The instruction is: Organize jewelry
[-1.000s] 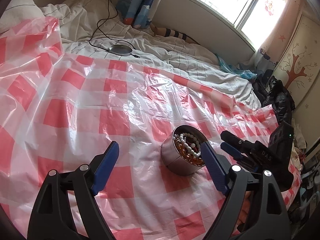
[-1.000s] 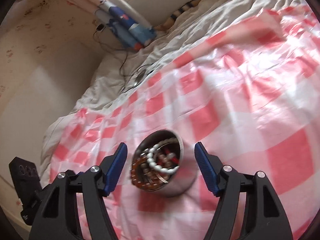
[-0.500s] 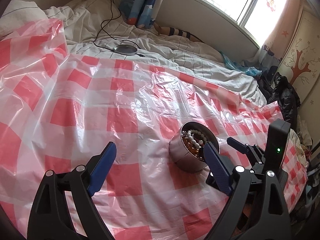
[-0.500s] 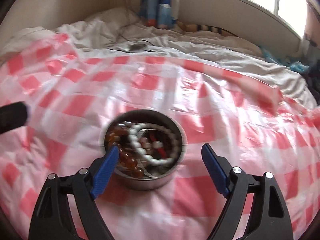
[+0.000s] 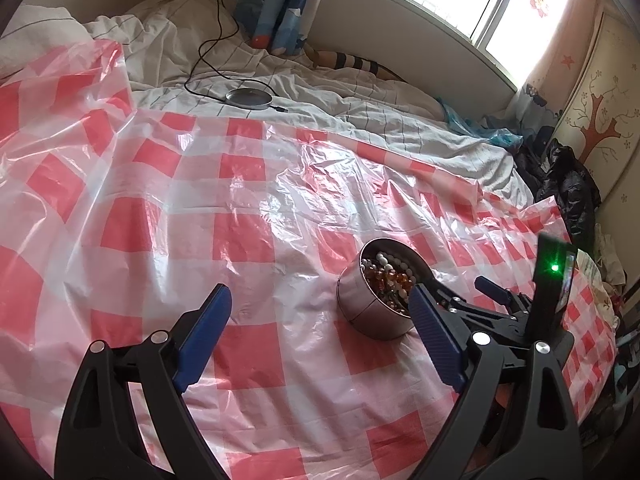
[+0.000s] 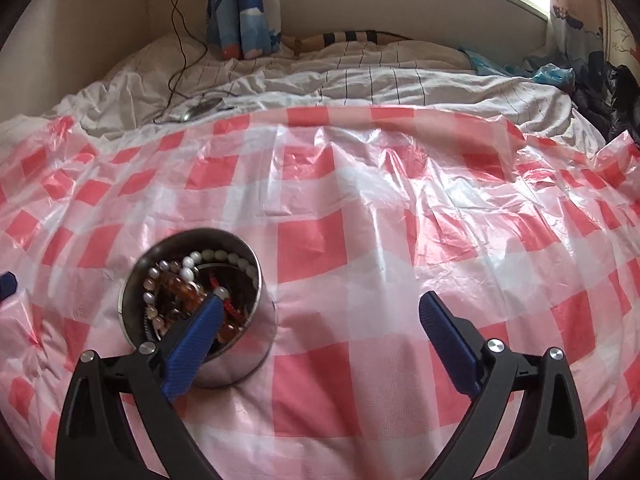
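Left view: left gripper (image 5: 320,336) agape and empty, jaws just widened, tin (image 5: 378,294) of beads on checked sheet (image 5: 248,240) just beyond its right pad

Right view: right gripper (image 6: 320,306) agape, jaws just widened, nothing between; left pad over tin (image 6: 200,308). Likely beads settled; lid next

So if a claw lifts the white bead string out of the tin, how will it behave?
The white bead string will probably hang limp, being loose beads. It lies among amber beads in the metal tin, so it may snag and drag them.
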Available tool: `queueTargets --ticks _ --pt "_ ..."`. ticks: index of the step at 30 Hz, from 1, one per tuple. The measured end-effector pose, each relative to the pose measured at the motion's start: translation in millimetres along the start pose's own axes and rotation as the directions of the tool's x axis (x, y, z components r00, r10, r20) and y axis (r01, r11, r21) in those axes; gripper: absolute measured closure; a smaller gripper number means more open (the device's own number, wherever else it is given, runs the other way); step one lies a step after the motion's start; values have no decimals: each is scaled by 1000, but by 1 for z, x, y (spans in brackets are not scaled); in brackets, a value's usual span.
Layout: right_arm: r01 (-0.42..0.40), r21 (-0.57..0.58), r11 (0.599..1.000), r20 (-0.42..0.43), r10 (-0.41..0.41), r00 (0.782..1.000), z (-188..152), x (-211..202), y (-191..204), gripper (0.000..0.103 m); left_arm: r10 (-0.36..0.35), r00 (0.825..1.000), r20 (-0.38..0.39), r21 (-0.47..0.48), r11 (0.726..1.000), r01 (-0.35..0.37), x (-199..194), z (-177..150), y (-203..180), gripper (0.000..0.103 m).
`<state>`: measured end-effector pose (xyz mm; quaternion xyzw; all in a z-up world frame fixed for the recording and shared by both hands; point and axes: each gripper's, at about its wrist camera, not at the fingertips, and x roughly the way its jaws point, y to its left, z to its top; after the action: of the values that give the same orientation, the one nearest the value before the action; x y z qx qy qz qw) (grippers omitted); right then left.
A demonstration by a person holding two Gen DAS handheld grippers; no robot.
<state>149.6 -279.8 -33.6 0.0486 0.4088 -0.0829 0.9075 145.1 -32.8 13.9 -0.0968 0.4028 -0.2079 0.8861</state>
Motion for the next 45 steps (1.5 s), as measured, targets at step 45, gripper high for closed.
queueTargets --ticks 45 --pt "-6 111 994 130 -9 992 -113 -173 -16 7 279 943 182 138 942 -306 -102 -123 -60 8"
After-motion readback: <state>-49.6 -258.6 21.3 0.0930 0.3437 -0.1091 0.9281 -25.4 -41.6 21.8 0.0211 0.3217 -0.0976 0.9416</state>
